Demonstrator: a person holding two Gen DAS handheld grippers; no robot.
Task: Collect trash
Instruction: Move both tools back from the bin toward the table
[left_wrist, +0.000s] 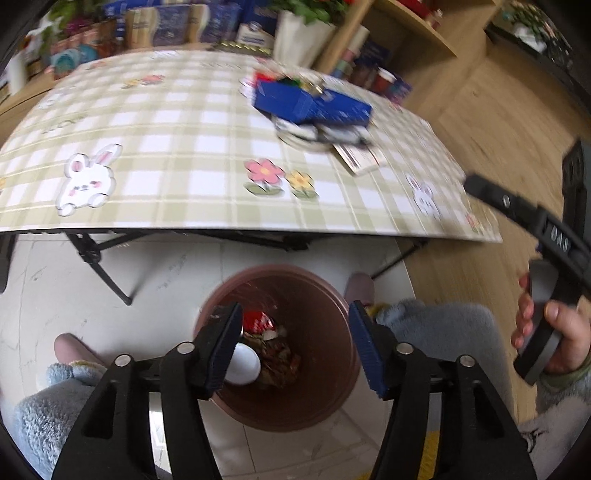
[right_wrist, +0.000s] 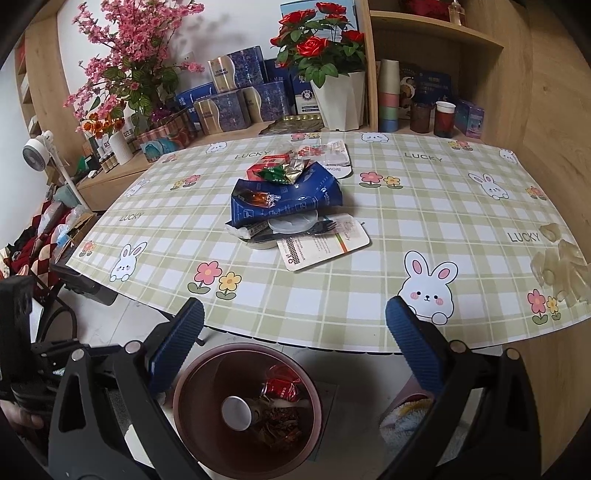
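My left gripper (left_wrist: 293, 310) hangs open straight over a brown bin (left_wrist: 325, 339) on the floor, with nothing between its fingers. In the bin lie a white cup (left_wrist: 243, 363), a red wrapper (left_wrist: 256, 320) and brownish scraps. My right gripper (right_wrist: 294, 302) is open and empty, above the table's front edge and the bin (right_wrist: 207, 435). On the checked table (right_wrist: 406, 206) sits a trash pile: a blue bag (right_wrist: 295, 199), foil wrappers, a black fork (right_wrist: 321, 227), a clear lid and a white card (right_wrist: 325, 243). Crumpled clear plastic (right_wrist: 561, 266) lies at the table's right edge.
Flower pots (right_wrist: 340, 99), boxes and cups line the shelf behind the table. A small fan (right_wrist: 37, 151) and clutter stand at the left. The person's knees in grey fleece (left_wrist: 436, 325) and slippers flank the bin. A hand (left_wrist: 554, 332) holds the other gripper's handle.
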